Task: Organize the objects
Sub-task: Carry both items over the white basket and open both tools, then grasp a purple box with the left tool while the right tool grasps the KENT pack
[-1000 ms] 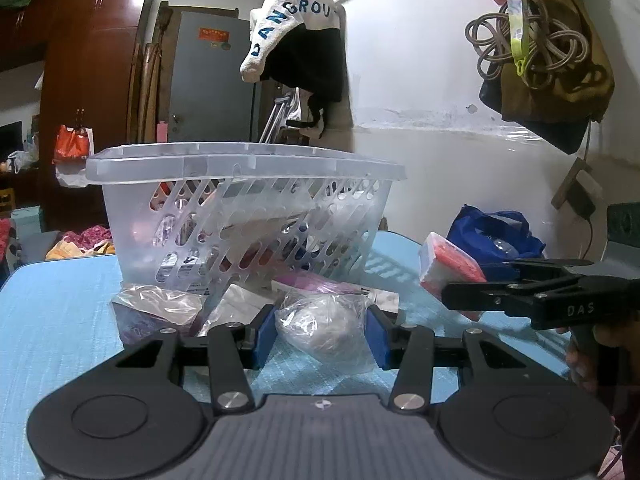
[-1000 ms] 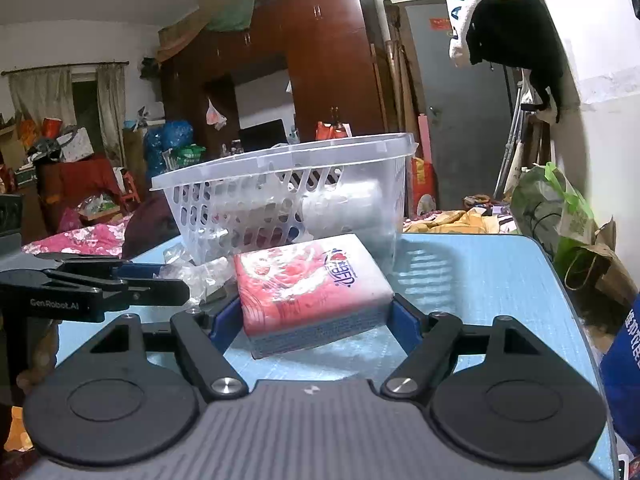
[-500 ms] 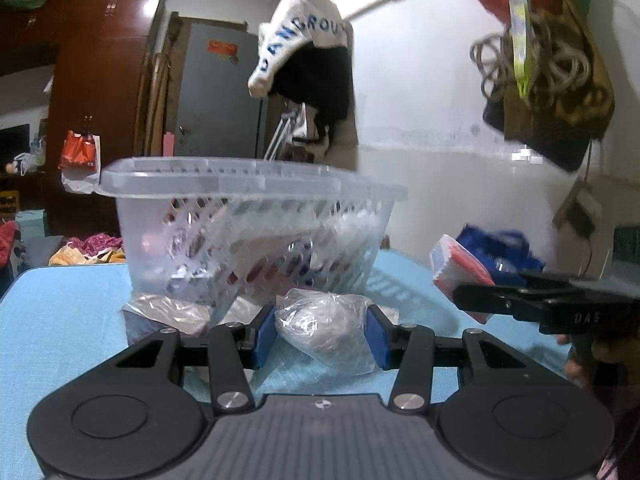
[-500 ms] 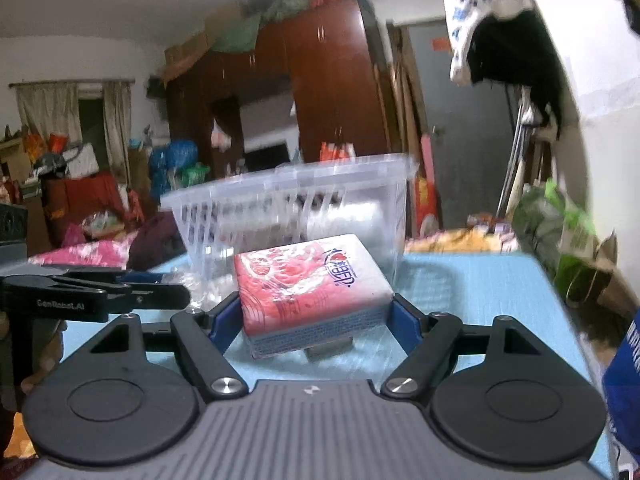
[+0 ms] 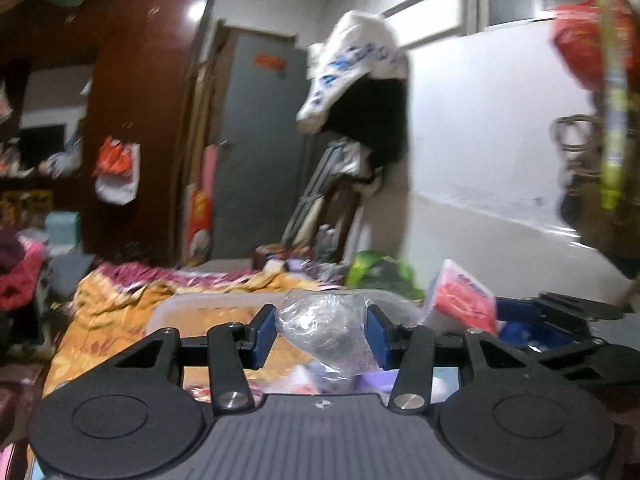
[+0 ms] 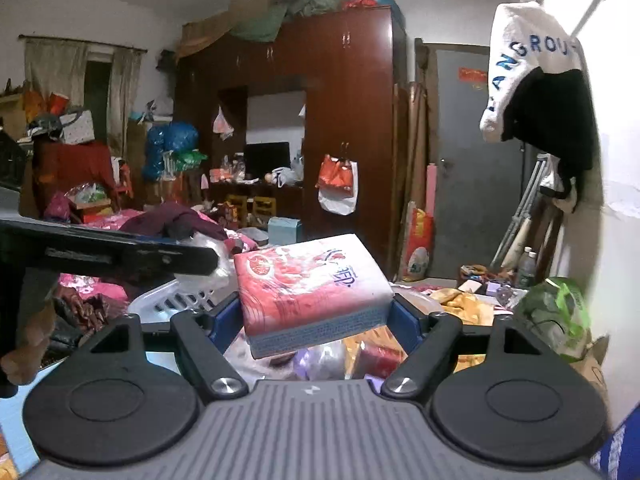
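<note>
My left gripper (image 5: 321,334) is shut on a clear plastic bag (image 5: 328,330) with a grey lump inside, held above the clear plastic basket (image 5: 192,306), whose rim shows just below. My right gripper (image 6: 312,322) is shut on a red and white tissue pack (image 6: 308,284), also held above the basket (image 6: 164,300). The tissue pack shows in the left wrist view (image 5: 460,300) at the right, with the right gripper (image 5: 560,328) beside it. The left gripper shows in the right wrist view (image 6: 120,258) at the left. Several packets lie inside the basket.
A white wall (image 6: 616,184) with hanging clothes (image 6: 536,76) is close on the right. A dark wooden wardrobe (image 6: 328,120) and a grey door (image 6: 468,160) stand behind. Clutter and bags cover the floor beyond the table.
Both grippers have risen from table level with their loads, from in front of the basket to above its rim. The view now looks over the basket into the room.
</note>
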Tool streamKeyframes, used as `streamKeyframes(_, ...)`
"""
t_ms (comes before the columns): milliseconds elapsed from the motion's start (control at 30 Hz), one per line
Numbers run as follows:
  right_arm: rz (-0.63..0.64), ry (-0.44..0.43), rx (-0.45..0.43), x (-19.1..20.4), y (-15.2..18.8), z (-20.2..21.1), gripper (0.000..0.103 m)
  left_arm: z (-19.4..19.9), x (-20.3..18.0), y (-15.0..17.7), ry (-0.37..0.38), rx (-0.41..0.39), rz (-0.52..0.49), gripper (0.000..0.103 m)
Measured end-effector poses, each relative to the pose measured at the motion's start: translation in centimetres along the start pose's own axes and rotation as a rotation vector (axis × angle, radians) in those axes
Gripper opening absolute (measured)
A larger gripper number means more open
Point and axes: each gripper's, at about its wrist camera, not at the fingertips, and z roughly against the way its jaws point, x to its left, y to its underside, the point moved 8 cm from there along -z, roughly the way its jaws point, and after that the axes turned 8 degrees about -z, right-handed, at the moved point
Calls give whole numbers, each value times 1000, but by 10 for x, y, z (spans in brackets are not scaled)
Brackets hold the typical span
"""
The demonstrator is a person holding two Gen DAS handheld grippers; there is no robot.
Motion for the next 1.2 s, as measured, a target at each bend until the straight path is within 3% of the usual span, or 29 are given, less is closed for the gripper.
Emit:
streamKeyframes(67,18,5,31,0,4,-15,84,-16,10,7,-49,54,-11,74)
streamKeyframes(100,29,18,40,-1,8,-19,93,-21,14,12,-69,80,-4,73)
streamKeyframes(167,42,49,46,-3,15,-15,99,-12,18,17,-76,78,-3,73)
streamKeyframes(300,24,17,1,-2,32,32,103,42,11,25,-25,-12,-19,79)
streamKeyframes(367,9,1,-15,-5,49,56,103,66,7,41,-18,-49,-42,92)
streamKeyframes(433,17,30,38,-14,76,62,102,73,8,67,-50,-25,-69,92)
streamKeyframes(467,9,45,84,-20,91,54,96,68,12,81,-75,6,-71,92)
streamKeyframes(567,-98,30,256,-40,132,27,62,45,30,118,-110,123,-24,90)
streamKeyframes(633,-174,-25,306,-43,146,15,60,30,38,132,-91,179,19,88)
streamKeyframes(700,-207,-51,325,-42,147,8,61,24,39,137,-97,187,24,88)
streamKeyframes(967,-100,-39,368,-22,160,2,66,1,32,144,-106,232,16,88)
streamKeyframes(1033,-81,-28,367,-21,162,5,61,2,24,147,-94,243,-5,88)
streamKeyframes(1100,-50,-8,364,-18,164,10,44,2,17,152,-116,262,-50,88)
streamKeyframes(1200,-29,-10,361,-15,167,20,44,6,15,152,-114,251,-34,84)
